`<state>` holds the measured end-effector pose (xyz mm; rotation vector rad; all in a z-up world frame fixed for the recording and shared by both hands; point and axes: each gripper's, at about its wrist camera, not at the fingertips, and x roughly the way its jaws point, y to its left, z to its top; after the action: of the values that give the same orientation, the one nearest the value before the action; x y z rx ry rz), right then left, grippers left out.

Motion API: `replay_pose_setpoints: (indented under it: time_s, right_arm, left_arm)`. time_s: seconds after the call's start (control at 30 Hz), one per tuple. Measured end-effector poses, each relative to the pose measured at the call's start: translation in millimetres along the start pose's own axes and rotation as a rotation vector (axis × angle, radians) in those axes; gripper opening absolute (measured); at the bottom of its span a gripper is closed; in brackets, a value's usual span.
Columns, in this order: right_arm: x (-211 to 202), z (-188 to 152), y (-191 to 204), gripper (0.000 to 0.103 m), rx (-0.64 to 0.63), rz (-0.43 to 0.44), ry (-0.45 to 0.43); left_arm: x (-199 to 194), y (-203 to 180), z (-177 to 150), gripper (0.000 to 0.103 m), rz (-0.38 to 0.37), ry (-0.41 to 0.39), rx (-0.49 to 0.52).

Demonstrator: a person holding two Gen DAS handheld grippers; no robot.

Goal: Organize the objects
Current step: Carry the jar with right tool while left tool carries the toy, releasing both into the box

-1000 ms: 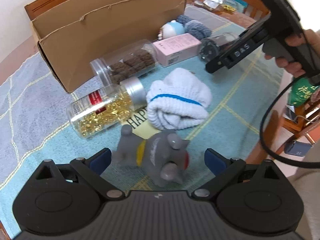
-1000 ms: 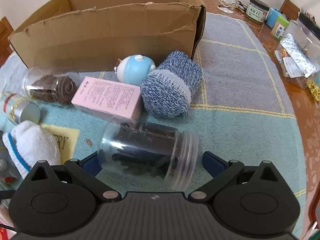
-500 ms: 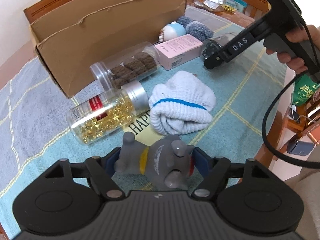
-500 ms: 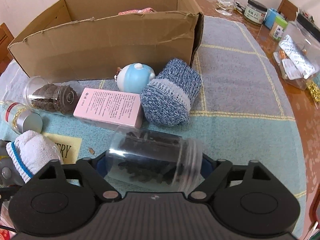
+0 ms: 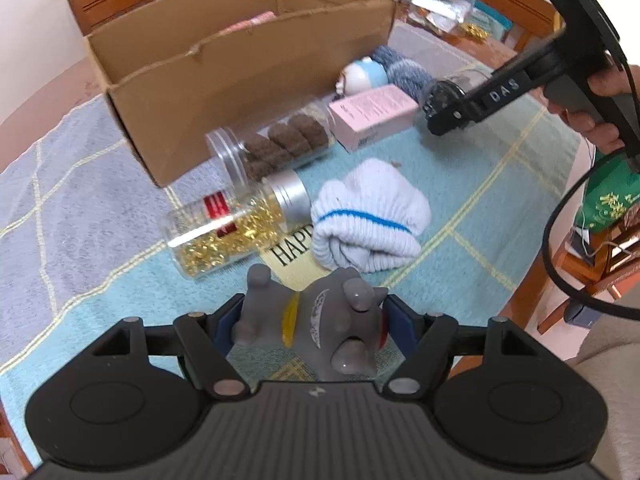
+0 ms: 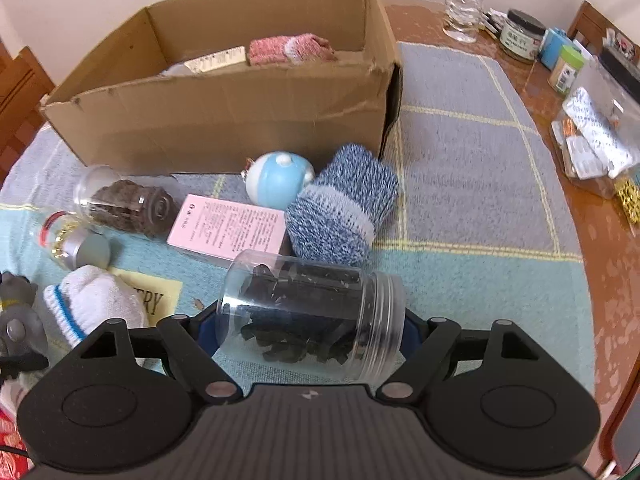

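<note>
Grey rubber animal toy with a yellow collar (image 5: 320, 320) sat clamped between the left gripper (image 5: 312, 324) pads, just above the teal checked tablecloth (image 5: 472, 200). Over on the right gripper (image 6: 308, 328), jaws squeezed a clear plastic jar of dark pieces (image 6: 308, 312), lying sideways. Behind both waited the open brown cardboard box (image 6: 224, 120), a pink knitted sock (image 6: 290, 49) inside.
</note>
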<state>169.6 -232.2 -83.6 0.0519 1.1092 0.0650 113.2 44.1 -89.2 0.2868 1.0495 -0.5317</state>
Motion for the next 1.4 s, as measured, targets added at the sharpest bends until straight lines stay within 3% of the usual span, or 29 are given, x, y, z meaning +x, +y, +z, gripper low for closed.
replay_pose_setpoints:
  time_s: [0.33,0.43,0.7,0.83,1.23,1.3,1.37,1.4]
  right_arm:
    - [-41.7,22.1,7.7,0.085,-0.108,0.037,-0.041]
    - [-55.5,32.6,12.1,0.085,-0.133,0.046,-0.075]
    - [-77.5,73.6,23.7,0.085,-0.156,0.073,-0.180]
    - [-75.3,97.6,28.2,0.085,-0.153,0.078,-0.210]
    - [-37.1,148.8,29.7,0.086,-0.135,0.050,-0.194]
    - [-34.2,152.4,30.4,0.097,-0.138,0.039,-0.200]
    - [-35.1,153.7,30.7,0.103,-0.138,0.025,-0.230]
    - [-36.0,153.5,29.8,0.103,-0.137,0.028,-0.239]
  left_arm:
    - [-43.3,11.8,39.6,0.073,0.057,-0.041,-0.070]
    - [-55.8,14.1,56.4,0.073,0.065,-0.086,-0.065]
    - [-68.8,37.3,124.9,0.073,0.079,-0.180,-0.101]
    - [-63.9,55.0,158.5,0.073,0.107,-0.226,-0.108]
    - [-6.1,112.7,229.0,0.073,0.185,-0.200,-0.221]
    - [0.3,118.8,233.7,0.077,0.205,-0.205,-0.238]
    - [4.5,122.2,237.8,0.097,0.236,-0.209,-0.255]
    - [4.5,122.5,238.4,0.099,0.251,-0.219,-0.261]
